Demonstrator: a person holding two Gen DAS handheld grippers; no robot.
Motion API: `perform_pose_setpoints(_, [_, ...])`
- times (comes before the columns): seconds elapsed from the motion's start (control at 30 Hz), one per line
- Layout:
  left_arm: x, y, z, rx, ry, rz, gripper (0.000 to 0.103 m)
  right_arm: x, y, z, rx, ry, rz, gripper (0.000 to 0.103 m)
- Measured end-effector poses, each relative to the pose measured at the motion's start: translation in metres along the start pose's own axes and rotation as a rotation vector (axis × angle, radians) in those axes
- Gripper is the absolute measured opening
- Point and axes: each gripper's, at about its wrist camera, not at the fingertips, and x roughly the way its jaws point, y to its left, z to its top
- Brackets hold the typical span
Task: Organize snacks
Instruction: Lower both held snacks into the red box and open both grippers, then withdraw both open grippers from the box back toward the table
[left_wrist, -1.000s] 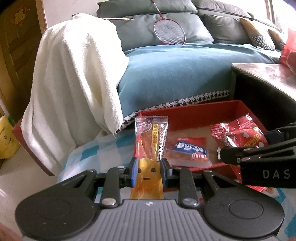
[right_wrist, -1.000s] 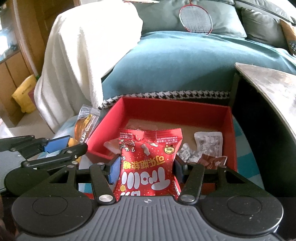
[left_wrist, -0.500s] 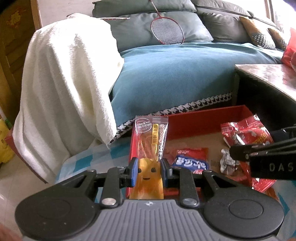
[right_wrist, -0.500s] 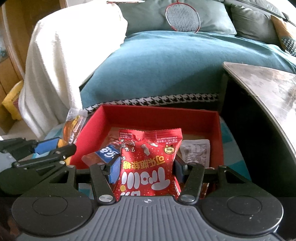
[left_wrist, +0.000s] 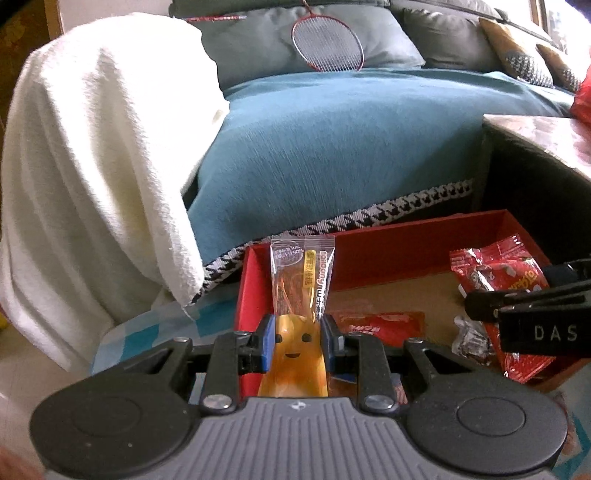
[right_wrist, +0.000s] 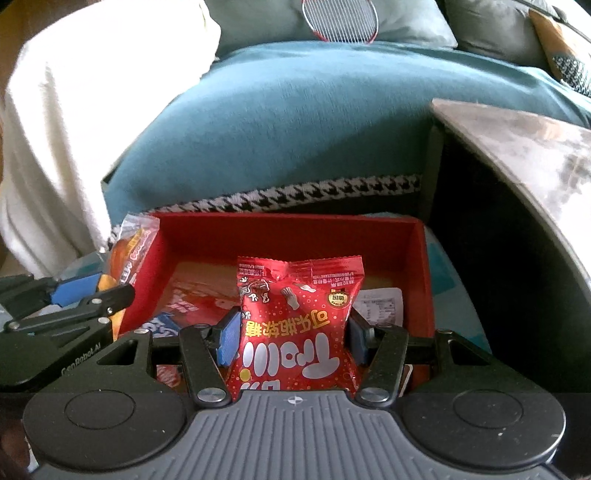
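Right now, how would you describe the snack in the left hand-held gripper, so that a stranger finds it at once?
Find the red box below the teal sofa cover. At its left wall, the left hand-held gripper is shut on a tall clear packet. Unlike the red bags nearby, it is see-through, with an orange smiling figure at its base.

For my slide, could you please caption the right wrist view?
Right gripper holds a red candy bag above the red box of snacks.
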Motion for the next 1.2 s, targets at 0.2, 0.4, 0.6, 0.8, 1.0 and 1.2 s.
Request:
perform_pose_setpoints(0.2, [0.02, -0.004, 0.0, -0.003, 0.043, -0.008, 0.02, 0.022, -0.003, -0.003, 0.0, 0.043, -0.012, 0.064])
perform_pose_setpoints(0.4, [0.031, -0.007, 0.002, 0.008, 0.073, -0.005, 0.02, 0.037, -0.004, -0.003, -0.001, 0.08, -0.02, 0.066])
perform_pose_setpoints(0.6, [0.027, -0.004, 0.005, 0.006, 0.074, -0.003, 0.021, 0.038, -0.004, 0.001, 0.007, 0.085, -0.021, 0.07])
perform_pose_setpoints(0.8, [0.023, -0.003, 0.006, 0.002, 0.081, -0.022, 0.027, 0.033, -0.001, 0.0, 0.0, 0.077, -0.019, 0.07])
perform_pose_setpoints(1.0, [0.018, 0.005, 0.011, -0.033, 0.084, -0.043, 0.034, 0.029, -0.003, 0.002, 0.004, 0.07, -0.012, 0.071])
perform_pose_setpoints(1.2, [0.012, 0.01, 0.01, -0.044, 0.088, -0.049, 0.039, 0.024, -0.002, 0.003, 0.0, 0.065, -0.002, 0.071])
